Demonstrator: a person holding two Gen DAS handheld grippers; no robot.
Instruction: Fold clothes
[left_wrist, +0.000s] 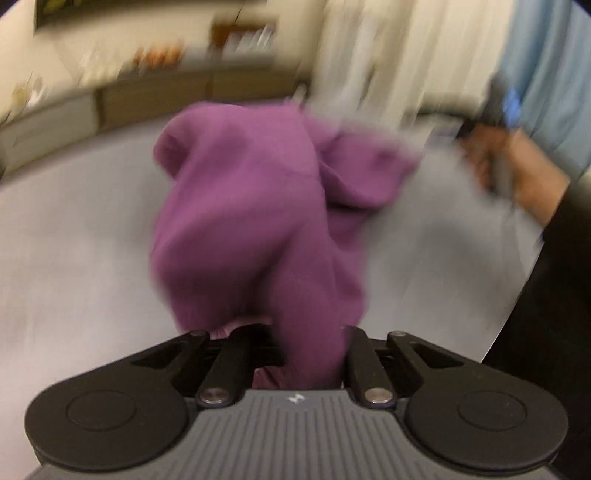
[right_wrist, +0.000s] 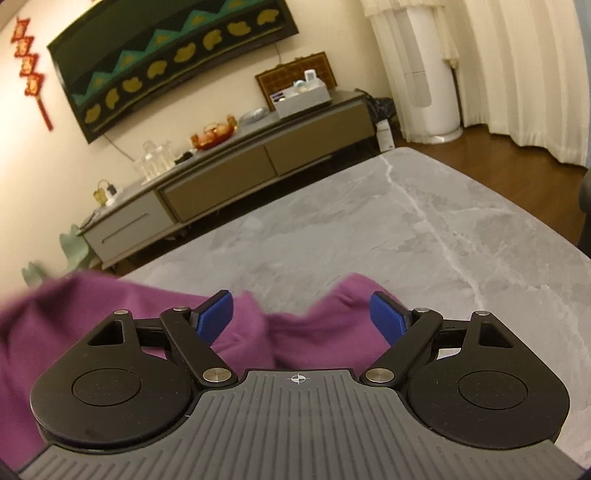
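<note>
One purple garment (left_wrist: 255, 221) is bunched up, gripped by the clenched left hand-held gripper (left_wrist: 306, 332) and hanging over the grey marble desk (right_wrist: 369, 229); the right hand-held gripper (right_wrist: 301, 314) hovers released, cloth lying below its blue pads (right_wrist: 216, 314). Best play: spread it flat first, then grasp a clean edge. Beyond, a low cabinet (right_wrist: 221, 184), pale curtains (right_wrist: 517, 74), wood floor.

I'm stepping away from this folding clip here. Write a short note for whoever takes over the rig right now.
Left gripper: shut on the purple garment, a bunch of cloth between its fingers.
Right gripper: open, holding nothing, just above the garment.
The garment lies crumpled on the grey marble table.
Done: no neat fold shows yet.
Left: spread it flat, then fold.
</note>
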